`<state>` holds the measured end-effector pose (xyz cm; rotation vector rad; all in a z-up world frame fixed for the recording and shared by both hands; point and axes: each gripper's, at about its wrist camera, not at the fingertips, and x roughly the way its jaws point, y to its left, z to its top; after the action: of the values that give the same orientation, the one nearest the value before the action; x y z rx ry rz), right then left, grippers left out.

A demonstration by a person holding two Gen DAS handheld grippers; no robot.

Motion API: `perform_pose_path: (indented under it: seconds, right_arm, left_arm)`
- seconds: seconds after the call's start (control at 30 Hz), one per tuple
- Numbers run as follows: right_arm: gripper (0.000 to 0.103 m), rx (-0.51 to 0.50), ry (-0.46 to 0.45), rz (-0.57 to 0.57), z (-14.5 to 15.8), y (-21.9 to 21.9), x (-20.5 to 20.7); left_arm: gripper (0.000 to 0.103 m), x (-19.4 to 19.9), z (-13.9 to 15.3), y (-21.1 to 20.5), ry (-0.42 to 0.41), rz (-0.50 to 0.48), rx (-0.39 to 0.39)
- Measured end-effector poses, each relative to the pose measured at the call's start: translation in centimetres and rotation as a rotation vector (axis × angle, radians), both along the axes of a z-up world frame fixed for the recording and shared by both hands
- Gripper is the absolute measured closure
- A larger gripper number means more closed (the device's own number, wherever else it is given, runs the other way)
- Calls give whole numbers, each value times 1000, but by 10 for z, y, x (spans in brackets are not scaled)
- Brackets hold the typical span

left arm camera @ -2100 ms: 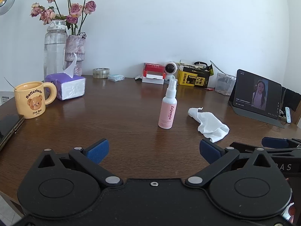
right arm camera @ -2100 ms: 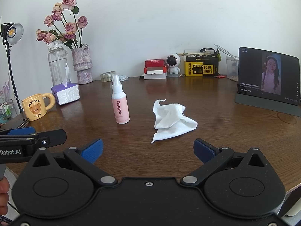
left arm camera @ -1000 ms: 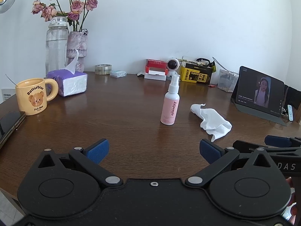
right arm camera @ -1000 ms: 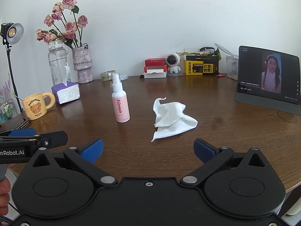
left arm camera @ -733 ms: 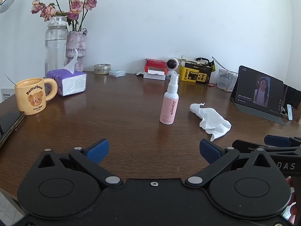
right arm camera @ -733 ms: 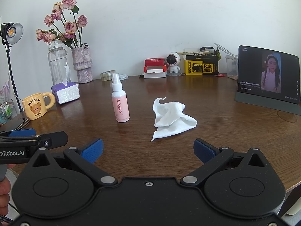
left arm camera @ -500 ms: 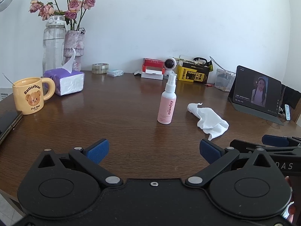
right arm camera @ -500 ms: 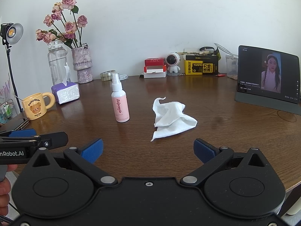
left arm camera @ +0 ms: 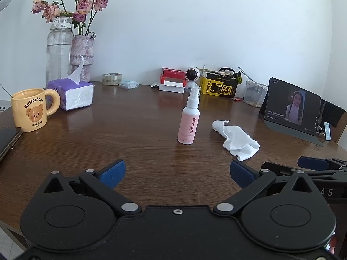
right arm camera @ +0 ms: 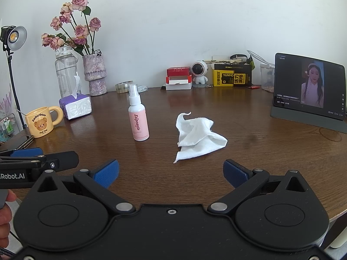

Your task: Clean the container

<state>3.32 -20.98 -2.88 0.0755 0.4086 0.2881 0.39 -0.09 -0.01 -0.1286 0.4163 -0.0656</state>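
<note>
Pink spray bottle (left arm camera: 188,123) is standing upright beside the crumpled white wipe (right arm camera: 198,136). I am holding left gripper (left arm camera: 176,172) and right gripper (right arm camera: 171,172) spread, empty; only the left view has drifted slightly, nothing handled.

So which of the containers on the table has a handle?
The yellow ceramic bear mug, near the table's left edge. The pink spray bottle, the clear water bottle and the mottled pink vase have none.
</note>
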Motion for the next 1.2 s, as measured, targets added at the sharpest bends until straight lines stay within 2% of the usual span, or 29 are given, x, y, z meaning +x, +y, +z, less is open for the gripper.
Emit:
perform_pose_path:
  seconds: [0.67,0.97,1.2]
  right_arm:
    - [0,9,-1,2,0,-4,0]
    - [0,2,-28,37,5,-12,-1]
    - [0,19,-39,38,7,-24,-1]
  left_arm:
    - [0,16,8,-5,8,6,33]
    - [0,42,18,-21,-1,-26,67]
    - [0,76,28,-39,-7,-49,143]
